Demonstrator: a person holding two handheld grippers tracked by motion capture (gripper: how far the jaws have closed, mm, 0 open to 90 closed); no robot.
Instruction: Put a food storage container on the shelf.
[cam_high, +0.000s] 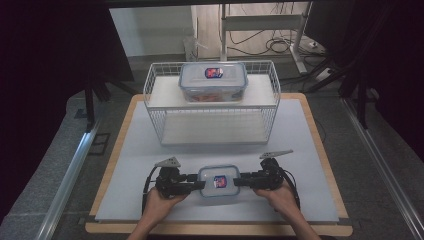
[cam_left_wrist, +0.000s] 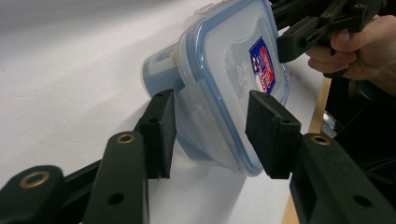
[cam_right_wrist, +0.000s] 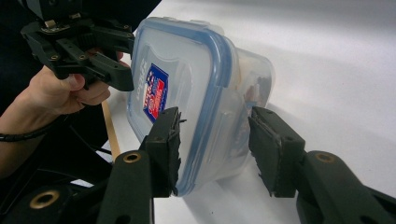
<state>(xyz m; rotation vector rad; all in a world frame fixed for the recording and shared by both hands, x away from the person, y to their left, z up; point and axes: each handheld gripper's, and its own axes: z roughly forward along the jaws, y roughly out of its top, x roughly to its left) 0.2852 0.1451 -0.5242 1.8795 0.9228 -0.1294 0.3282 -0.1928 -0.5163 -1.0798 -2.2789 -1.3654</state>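
A small clear food container (cam_high: 219, 180) with a blue-rimmed lid and a red and blue label sits low at the front of the white mat, between both grippers. My left gripper (cam_high: 201, 185) is shut on its left end, one pad on the lid and one under the base (cam_left_wrist: 212, 105). From the other side, my right gripper (cam_high: 237, 181) grips the right end the same way (cam_right_wrist: 215, 121). The container (cam_left_wrist: 224, 60) appears tipped on edge in the left gripper view, and likewise in the right gripper view (cam_right_wrist: 187, 60). Whether it rests on the mat or hangs just above it I cannot tell.
A white wire rack (cam_high: 274, 102) stands at the back of the mat, with a larger blue-rimmed container (cam_high: 213, 80) on its top shelf. The lower shelf is bare. The white mat (cam_high: 145, 160) lies on a wooden tabletop (cam_high: 220, 230), with dark floor either side.
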